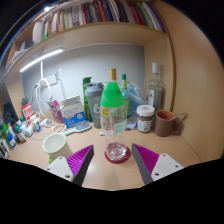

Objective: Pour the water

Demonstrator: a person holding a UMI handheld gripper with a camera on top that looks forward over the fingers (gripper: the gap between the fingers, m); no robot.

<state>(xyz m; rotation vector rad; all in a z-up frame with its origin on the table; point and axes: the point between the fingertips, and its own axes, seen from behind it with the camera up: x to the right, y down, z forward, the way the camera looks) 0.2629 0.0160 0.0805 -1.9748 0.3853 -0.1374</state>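
gripper [113,163] hung with fingers apart, nothing held | small glass [117,152] stood on the table [185,150] just ahead, in the gap, likely the thing to be filled | clear water bottle [113,108] waited upright beyond it, lined up for a straight reach | green cup [57,146] off to the side, brown mug [166,122] further back

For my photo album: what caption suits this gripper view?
Open hand-held gripper at a cluttered desk, a small glass between its fingers, a clear bottle beyond it.
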